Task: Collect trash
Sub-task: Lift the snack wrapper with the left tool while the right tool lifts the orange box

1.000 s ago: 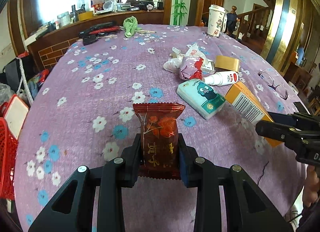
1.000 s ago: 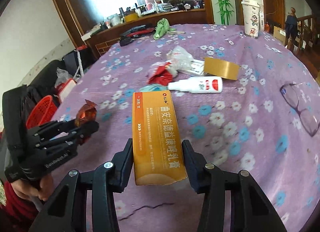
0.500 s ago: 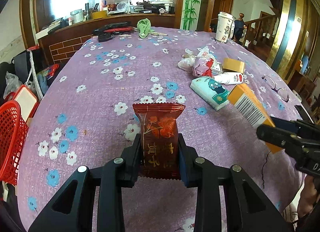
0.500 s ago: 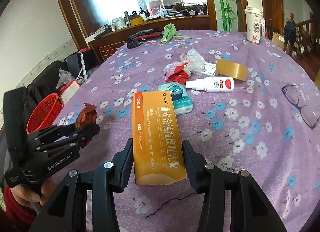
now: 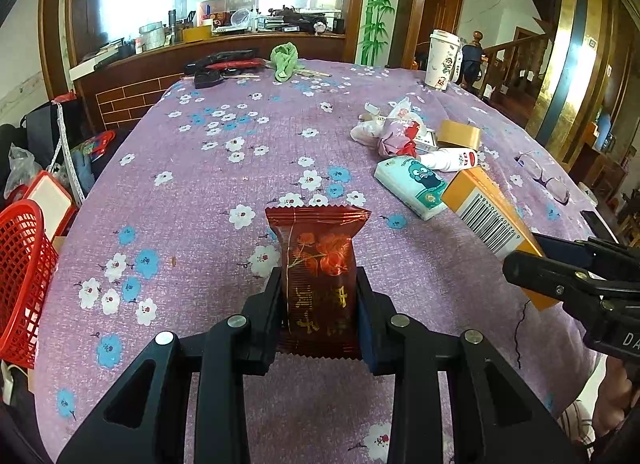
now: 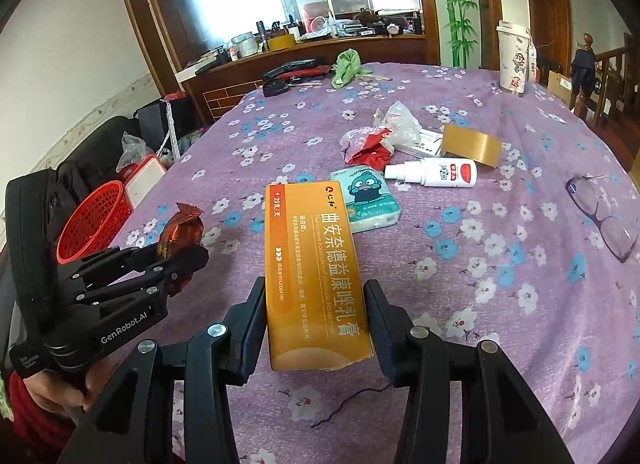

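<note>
My left gripper (image 5: 318, 296) is shut on a dark red snack wrapper (image 5: 318, 260) and holds it above the purple flowered tablecloth (image 5: 224, 168). My right gripper (image 6: 316, 304) is shut on an orange medicine box (image 6: 312, 260), also held above the table. Each gripper shows in the other's view: the left gripper (image 6: 176, 260) with the wrapper (image 6: 180, 230), and the right gripper (image 5: 532, 260) with the box (image 5: 492, 220). A red mesh basket (image 5: 20, 280) stands off the table's left edge; it also shows in the right wrist view (image 6: 94, 220).
On the table lie a tissue pack (image 6: 366, 198), a white spray bottle (image 6: 436, 172), crumpled wrappers (image 6: 380, 140), a brown tape roll (image 6: 472, 144), glasses (image 6: 604, 216), a paper cup (image 6: 514, 58), a green cloth (image 6: 346, 66) and dark tools (image 6: 292, 72).
Both grippers have pulled back from the table's middle toward its near edge and risen, each keeping its item. The red basket has come more into view at the left.
</note>
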`<state>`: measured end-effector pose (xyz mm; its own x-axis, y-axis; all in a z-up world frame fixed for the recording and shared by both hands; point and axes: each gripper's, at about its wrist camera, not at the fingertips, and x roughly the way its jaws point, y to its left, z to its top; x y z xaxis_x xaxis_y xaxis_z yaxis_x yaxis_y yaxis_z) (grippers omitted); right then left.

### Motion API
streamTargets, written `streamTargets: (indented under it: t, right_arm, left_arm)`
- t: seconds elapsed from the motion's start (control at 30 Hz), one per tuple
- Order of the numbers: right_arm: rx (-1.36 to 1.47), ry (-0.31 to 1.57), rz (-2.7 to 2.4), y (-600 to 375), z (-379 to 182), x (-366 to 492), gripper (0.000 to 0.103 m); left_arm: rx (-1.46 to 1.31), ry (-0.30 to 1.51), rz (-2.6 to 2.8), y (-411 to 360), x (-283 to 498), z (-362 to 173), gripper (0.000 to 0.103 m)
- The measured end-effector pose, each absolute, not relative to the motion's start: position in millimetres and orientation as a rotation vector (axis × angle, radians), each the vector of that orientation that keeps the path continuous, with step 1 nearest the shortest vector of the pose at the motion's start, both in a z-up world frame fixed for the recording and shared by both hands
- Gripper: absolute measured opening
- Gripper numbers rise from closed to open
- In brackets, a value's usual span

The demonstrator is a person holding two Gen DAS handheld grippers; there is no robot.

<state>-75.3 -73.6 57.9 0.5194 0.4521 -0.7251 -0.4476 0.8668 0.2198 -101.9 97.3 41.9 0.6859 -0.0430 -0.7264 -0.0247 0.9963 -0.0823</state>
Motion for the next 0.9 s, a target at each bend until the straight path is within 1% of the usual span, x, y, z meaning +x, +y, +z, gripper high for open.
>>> streamTargets:
  t: [0.9]
  right_arm:
    - [-0.016, 0.814, 0.542, -73, 81, -112, 0.051]
  left_arm:
    - [-0.082, 0.759, -0.026, 90, -134, 63, 0.031]
